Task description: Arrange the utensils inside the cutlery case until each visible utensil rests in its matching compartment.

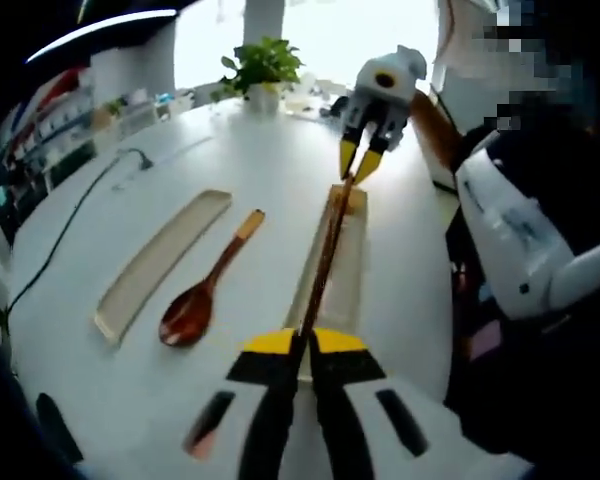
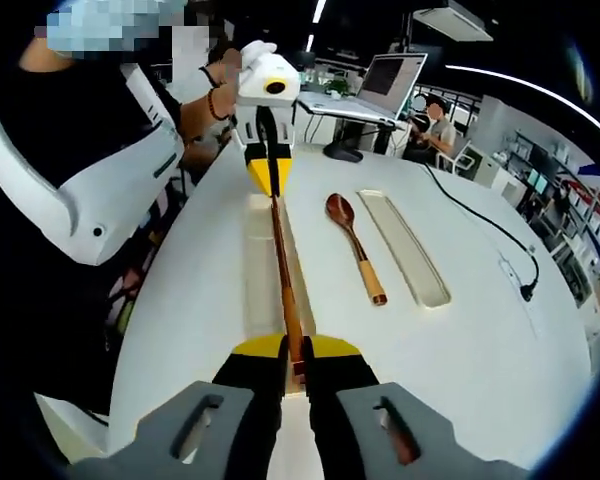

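Here both claws share one load: the left gripper [image 1: 302, 345] has its jaws pressed together on one end of a pair of wooden chopsticks [image 1: 325, 262], and the right gripper [image 2: 295, 352] is pinched closed on the other end. In the left gripper view the right gripper appears at the far end of the sticks, its yellow tips nipping them.

The sticks run straight ahead from each claw, stretched lengthwise above the long case tray [image 1: 352, 270] directly below them. Gripping both ends probably keeps the pair parallel and aligned with that narrow compartment for lowering.

Left of the left claw's line, the wooden spoon [image 1: 202, 290] lies on the white table [image 1: 280, 160], bowl nearer the claw, beside a second tray [image 1: 160, 262] lying further left; it is not yet housed.
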A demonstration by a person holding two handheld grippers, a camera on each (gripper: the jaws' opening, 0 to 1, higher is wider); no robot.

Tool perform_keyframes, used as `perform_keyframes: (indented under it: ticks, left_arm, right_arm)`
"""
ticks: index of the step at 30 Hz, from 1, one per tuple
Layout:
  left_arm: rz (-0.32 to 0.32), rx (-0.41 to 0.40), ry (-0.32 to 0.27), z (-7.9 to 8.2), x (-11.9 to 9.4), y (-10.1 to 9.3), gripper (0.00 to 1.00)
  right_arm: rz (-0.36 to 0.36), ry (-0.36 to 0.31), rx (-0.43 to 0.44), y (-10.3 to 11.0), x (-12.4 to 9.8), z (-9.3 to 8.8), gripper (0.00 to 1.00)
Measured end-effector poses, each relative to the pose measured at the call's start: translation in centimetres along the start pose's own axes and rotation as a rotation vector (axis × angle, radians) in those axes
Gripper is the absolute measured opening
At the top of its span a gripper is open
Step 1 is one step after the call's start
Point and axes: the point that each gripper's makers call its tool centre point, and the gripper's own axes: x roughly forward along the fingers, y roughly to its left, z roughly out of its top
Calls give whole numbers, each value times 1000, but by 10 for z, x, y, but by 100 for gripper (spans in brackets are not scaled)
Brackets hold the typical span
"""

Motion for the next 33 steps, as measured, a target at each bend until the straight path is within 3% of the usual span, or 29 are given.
perform_keyframes:
  ticks: [8,15,16,17,33]
  left_arm:
    - [-35,22,19,1,5,-14,4]
    - [-29,41,35,-5,5,-13,4]
    - [-31,45,37,-6,6,-14,4]
    - [-33,47,38,-7,6,-14,4]
    - [-34,32,38,-10,9,-11,5]
  right_arm:
    - [20,1,98,-6,4,-12,6]
    - [44,-6,104,12,1,2,6]
    - [48,-3,106,-5,-27,-16,6]
    - [50,-3,106,-7,-30,-17,6]
    - [72,-13,121,-7,-25,-15,6]
